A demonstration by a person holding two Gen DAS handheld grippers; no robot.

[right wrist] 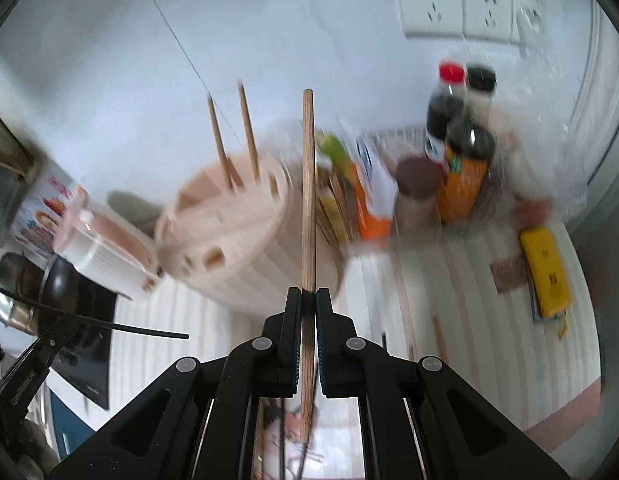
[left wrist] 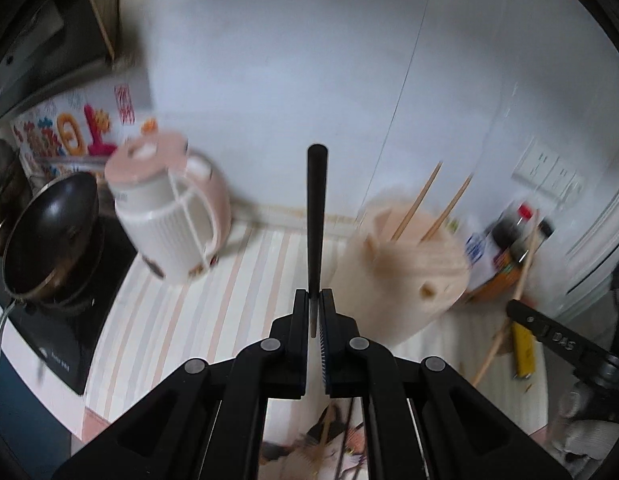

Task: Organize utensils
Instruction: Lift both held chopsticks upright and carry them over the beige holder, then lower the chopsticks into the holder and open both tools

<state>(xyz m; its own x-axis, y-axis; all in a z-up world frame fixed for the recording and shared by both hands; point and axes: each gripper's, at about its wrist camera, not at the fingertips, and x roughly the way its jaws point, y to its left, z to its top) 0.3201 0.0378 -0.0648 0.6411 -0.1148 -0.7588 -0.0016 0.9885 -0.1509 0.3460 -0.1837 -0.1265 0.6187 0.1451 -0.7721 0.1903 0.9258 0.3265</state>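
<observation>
My striped bench carries a pink utensil holder with two wooden chopsticks standing in it. My left gripper has its fingers clamped on a black chopstick, held above the bench. My right gripper pinches a wooden chopstick near the holder.

Pink utensil holder motion-blurred, bottle labels unreadable, wooden chopstick's lower end behind fingers

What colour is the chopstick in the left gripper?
Black. The chopstick is pinched in the left gripper, clearest in the left wrist view.
</observation>
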